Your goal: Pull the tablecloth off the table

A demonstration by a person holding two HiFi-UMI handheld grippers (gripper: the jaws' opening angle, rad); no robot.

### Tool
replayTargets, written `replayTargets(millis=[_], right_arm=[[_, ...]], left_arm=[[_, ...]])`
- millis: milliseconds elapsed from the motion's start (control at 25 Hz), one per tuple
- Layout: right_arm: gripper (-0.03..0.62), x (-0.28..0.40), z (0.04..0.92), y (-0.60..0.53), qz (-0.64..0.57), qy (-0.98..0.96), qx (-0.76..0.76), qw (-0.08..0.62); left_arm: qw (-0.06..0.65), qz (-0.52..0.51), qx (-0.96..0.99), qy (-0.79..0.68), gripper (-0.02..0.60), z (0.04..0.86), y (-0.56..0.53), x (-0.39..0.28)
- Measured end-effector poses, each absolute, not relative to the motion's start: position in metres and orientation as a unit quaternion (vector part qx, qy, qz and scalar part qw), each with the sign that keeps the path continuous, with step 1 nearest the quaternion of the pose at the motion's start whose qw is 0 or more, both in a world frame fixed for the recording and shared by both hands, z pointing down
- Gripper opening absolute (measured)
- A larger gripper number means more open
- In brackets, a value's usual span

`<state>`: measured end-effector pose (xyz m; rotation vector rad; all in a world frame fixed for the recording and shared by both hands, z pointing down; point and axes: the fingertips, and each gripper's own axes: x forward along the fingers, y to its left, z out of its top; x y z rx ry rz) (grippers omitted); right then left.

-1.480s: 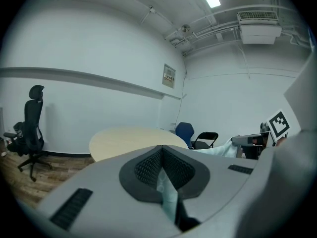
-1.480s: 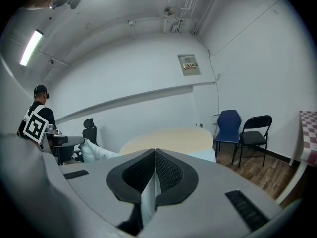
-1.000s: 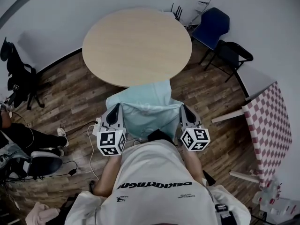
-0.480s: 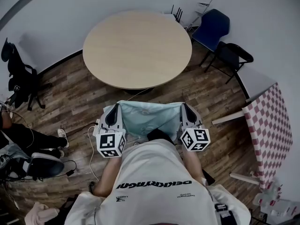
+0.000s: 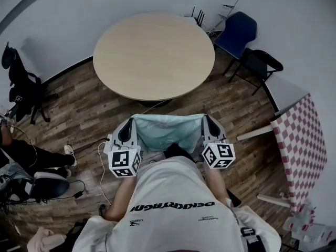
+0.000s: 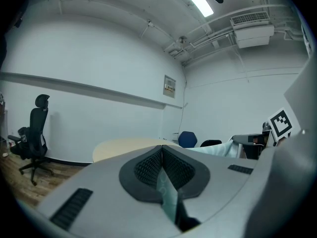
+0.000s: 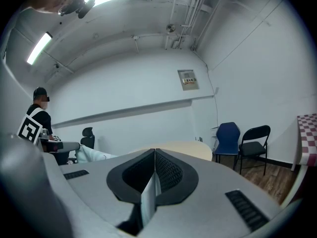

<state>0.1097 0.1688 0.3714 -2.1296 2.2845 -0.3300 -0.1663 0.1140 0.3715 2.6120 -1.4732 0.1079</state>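
Observation:
The pale mint tablecloth (image 5: 168, 132) hangs stretched between my two grippers, clear of the round wooden table (image 5: 154, 54), whose top is bare. My left gripper (image 5: 128, 126) is shut on the cloth's left corner; in the left gripper view a strip of the tablecloth (image 6: 168, 198) is pinched between the black pads (image 6: 148, 168). My right gripper (image 5: 208, 124) is shut on the right corner; a fold of the tablecloth (image 7: 147, 197) runs down between its pads (image 7: 168, 171). The cloth's lower part is hidden by my body.
A blue chair (image 5: 237, 30) and a black folding chair (image 5: 260, 61) stand right of the table. A table with a red checked cover (image 5: 302, 146) is at the right edge. A black office chair (image 5: 18, 83), cables and a seated person's legs (image 5: 26, 154) are at the left.
One second ago the cloth still trailed up to the table's near edge. It has since dropped free and now hangs only between the two grippers, which have hardly moved.

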Motion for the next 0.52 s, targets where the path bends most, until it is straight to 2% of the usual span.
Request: replayTargets(millis=[520], right_arm=[[0.035, 0.111, 0.3769, 0.1648, -0.112, 0.725, -0.68, 0.001]], left_arm=[[0.065, 0.034, 0.872, -0.484, 0.015, 0.3689, 0.1093, -0.163]])
